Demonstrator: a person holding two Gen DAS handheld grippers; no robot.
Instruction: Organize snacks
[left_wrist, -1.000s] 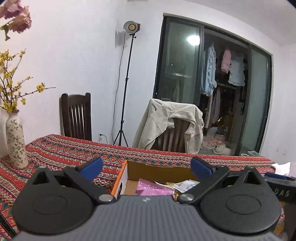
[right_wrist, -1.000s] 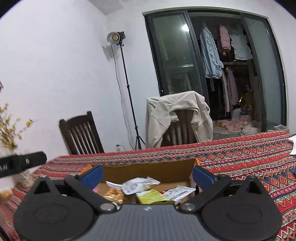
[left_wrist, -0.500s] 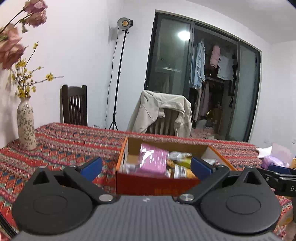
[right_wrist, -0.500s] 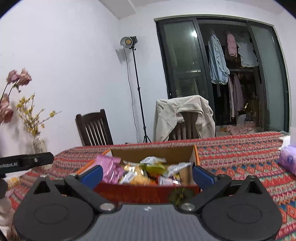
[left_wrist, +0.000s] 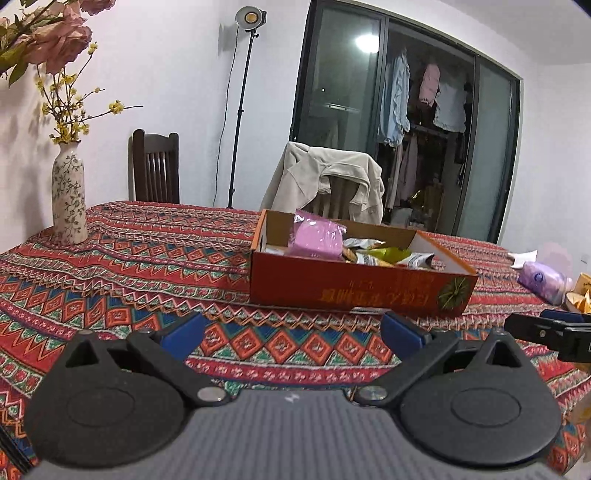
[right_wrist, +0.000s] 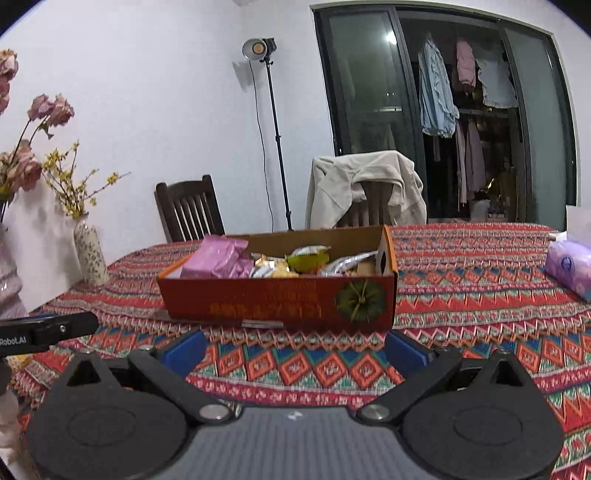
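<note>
A red cardboard box (left_wrist: 354, 288) (right_wrist: 280, 301) sits on the patterned tablecloth, holding several snack packets: a pink bag (left_wrist: 317, 240) (right_wrist: 221, 258), a green packet (right_wrist: 308, 258) and silver wrappers (right_wrist: 351, 263). My left gripper (left_wrist: 291, 334) hangs open over the cloth in front of the box, nothing between its blue pads. My right gripper (right_wrist: 293, 349) is likewise open and empty, short of the box's front wall. Each gripper's black body shows at the edge of the other's view.
A flowered vase (left_wrist: 68, 201) (right_wrist: 90, 254) stands at the table's left. A purple tissue pack (left_wrist: 543, 280) (right_wrist: 570, 264) lies at the right, with yellow packets (left_wrist: 580, 301) near it. Two chairs, one draped with a beige jacket (right_wrist: 364, 188), stand behind the table.
Both grippers have pulled back and away from the box: it filled the space just under the fingers before and now sits well ahead on the cloth. Both stay open.
</note>
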